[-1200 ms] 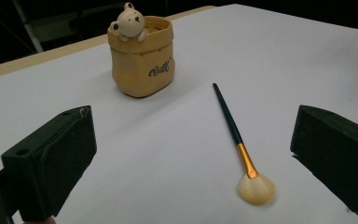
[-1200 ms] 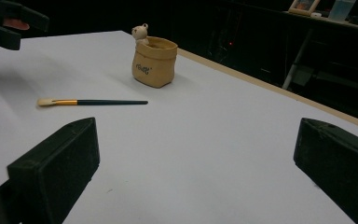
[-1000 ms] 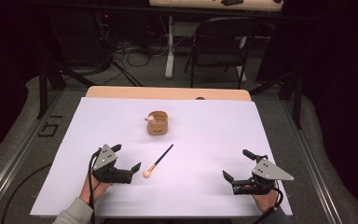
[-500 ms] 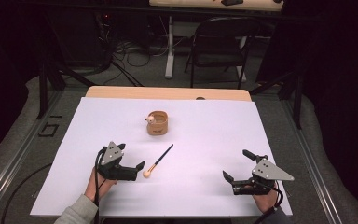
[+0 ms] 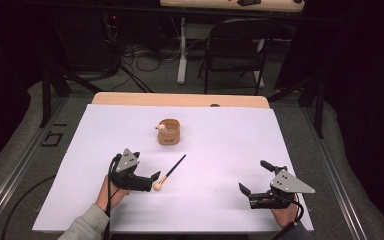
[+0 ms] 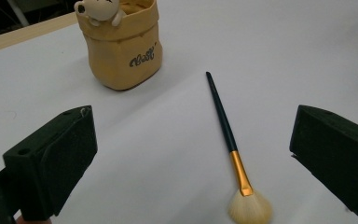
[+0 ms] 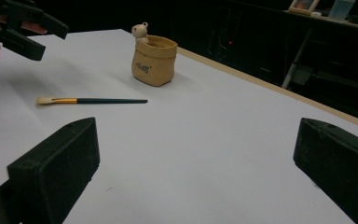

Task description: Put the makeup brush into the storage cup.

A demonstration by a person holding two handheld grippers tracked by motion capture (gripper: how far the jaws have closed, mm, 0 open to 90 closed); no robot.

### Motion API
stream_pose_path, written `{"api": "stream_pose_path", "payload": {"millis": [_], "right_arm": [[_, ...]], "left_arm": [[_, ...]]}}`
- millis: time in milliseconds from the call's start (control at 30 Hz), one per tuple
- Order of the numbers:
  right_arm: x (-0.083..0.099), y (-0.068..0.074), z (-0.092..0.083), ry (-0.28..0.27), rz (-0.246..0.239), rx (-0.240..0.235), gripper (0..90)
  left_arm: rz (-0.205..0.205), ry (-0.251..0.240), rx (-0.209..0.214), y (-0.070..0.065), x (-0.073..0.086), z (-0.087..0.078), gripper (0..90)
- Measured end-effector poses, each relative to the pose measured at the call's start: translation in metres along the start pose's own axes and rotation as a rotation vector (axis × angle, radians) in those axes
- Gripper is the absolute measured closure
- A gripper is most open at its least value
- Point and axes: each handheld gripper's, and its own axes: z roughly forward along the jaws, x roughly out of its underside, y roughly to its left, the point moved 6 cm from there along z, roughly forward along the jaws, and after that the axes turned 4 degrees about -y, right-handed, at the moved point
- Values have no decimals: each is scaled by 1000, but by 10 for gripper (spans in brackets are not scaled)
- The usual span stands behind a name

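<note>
Left gripper (image 5: 147,180) has slid right, jaws wide apart, now just beside brush (image 5: 169,172) lying flat on table (image 5: 220,135), near pot (image 5: 169,132). Grab looks imminent. Right gripper (image 5: 252,180) unmoved, jaws apart, empty.

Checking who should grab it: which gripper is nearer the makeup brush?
Left. The left gripper hovers open right beside the makeup brush bristles; the right gripper sits open far across the table.

White-topped table (image 5: 220,130) with a wooden far edge, on grey floor (image 5: 300,120); a black folding chair (image 5: 235,47) and cables (image 5: 140,60) stand behind in a dim room.
</note>
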Motion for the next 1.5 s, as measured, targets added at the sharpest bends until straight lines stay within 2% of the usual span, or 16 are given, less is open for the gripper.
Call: {"api": "stream_pose_path", "payload": {"millis": [300, 867, 1100, 1500], "right_arm": [[0, 0, 0, 1, 5, 0, 0], [1, 0, 0, 4, 4, 0, 0], [0, 0, 0, 2, 3, -2, 0], [0, 0, 0, 4, 3, -1, 0]], "left_arm": [[13, 20, 4, -4, -5, 7, 5], [13, 6, 28, -13, -16, 27, 5], [10, 55, 46, -19, -22, 35, 6], [16, 187, 37, -17, -27, 38, 37]]}}
